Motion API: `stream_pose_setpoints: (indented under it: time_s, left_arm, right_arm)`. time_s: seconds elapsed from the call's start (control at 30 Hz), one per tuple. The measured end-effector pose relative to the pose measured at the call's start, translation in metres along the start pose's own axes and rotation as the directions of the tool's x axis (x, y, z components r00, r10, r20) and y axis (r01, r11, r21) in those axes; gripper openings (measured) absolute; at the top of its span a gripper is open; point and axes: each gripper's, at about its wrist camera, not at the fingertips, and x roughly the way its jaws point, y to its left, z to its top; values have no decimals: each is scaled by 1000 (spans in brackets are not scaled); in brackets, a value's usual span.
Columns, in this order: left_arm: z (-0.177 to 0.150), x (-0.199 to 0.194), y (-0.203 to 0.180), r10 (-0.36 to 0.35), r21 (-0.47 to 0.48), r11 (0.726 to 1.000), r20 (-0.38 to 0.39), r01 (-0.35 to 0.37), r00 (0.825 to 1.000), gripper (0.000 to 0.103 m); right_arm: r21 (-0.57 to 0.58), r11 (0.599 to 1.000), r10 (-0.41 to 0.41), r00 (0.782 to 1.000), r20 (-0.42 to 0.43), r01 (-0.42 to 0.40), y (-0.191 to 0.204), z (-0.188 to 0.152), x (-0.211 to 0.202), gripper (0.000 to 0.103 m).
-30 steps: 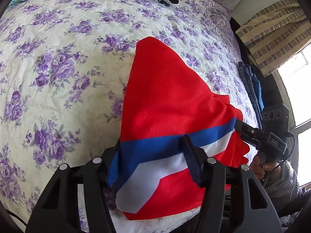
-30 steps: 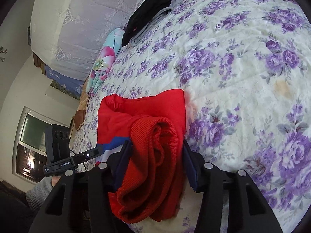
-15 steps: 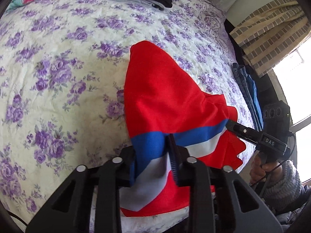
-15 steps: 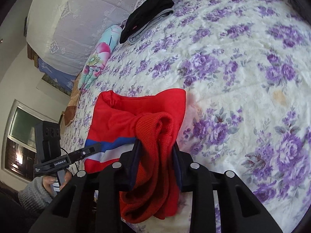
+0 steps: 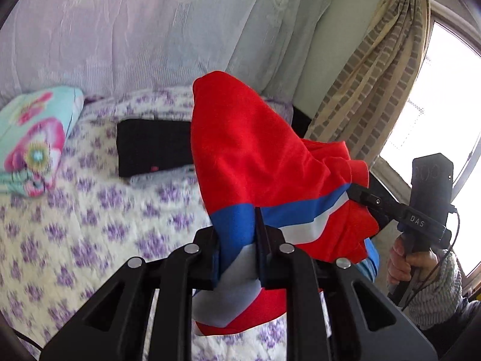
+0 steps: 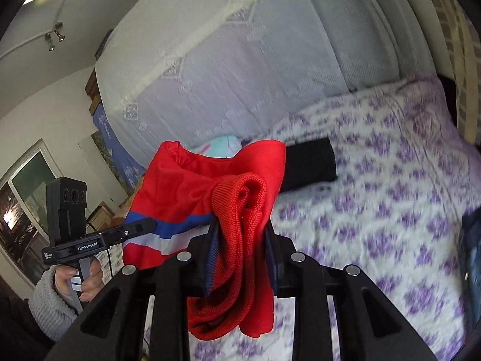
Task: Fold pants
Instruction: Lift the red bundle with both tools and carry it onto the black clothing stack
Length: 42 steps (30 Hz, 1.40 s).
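The red pants (image 5: pixel 249 153) have a blue and white stripe and hang lifted above the bed. My left gripper (image 5: pixel 237 234) is shut on the striped edge of the pants. My right gripper (image 6: pixel 240 237) is shut on the bunched red ribbed waistband (image 6: pixel 240 198) of the same pants (image 6: pixel 183 186). The right gripper also shows in the left wrist view (image 5: pixel 360 194), holding the far corner. The left gripper shows in the right wrist view (image 6: pixel 141 227) at the striped edge.
The bed has a purple-flowered quilt (image 5: pixel 90 210) (image 6: pixel 390 210). Folded black clothes (image 5: pixel 153 146) (image 6: pixel 309 162) lie near the headboard. A turquoise floral pillow (image 5: pixel 33 138) lies at the left. A curtain (image 5: pixel 375 75) and bright window are at the right.
Both grippers closed on the pants and lifted them off the quilt. Both views now tilt up toward the headboard.
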Motion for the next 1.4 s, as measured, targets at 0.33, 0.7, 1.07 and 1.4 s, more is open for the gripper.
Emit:
stream_pose_setpoints:
  time_s: [0.33, 0.7, 1.07, 1.4]
  left_arm:
    - [119, 89, 39, 155, -56, 987, 87, -150, 984, 16]
    - [130, 246, 133, 329, -183, 926, -39, -330, 944, 16]
    - [98, 334, 219, 380, -239, 881, -153, -408, 912, 30]
    - [101, 323, 225, 410, -258, 868, -113, -425, 905, 34]
  right_arm:
    - [-125, 991, -31, 990, 135, 48, -48, 113, 106, 27]
    - [-77, 995, -60, 997, 49, 64, -136, 116, 293, 27]
    - [-152, 974, -173, 984, -30, 166, -180, 81, 397, 33]
    - [-187, 953, -243, 970, 8, 240, -179, 85, 390, 53]
